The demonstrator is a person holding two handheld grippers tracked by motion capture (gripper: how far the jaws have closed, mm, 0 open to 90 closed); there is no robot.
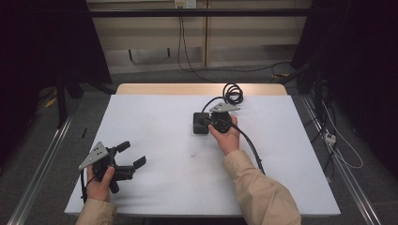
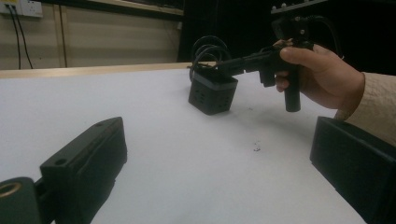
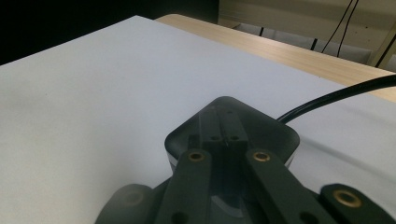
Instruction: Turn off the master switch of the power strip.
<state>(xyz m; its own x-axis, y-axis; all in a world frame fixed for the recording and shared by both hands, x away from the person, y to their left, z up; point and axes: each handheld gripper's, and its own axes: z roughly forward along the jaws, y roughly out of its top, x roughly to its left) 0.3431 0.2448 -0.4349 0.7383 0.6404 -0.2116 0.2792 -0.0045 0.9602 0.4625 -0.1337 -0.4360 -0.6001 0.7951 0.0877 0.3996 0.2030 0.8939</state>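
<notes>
- The black box (image 1: 201, 123) sits on the white counter (image 1: 155, 136) toward the far middle, its cable (image 1: 232, 93) coiled just behind; it looks rigid, blocky and fairly dense, with smooth rounded corners.
- The right gripper (image 1: 212, 123) rests over its top, jaws closed together; whether the tips pinch anything I cannot tell.
- The left gripper (image 1: 132, 155) hangs open near the front left, well apart.
- Best hold: the flat opposite sides, not the cable.

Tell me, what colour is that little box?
Black box, best seen in the left gripper view.
</notes>
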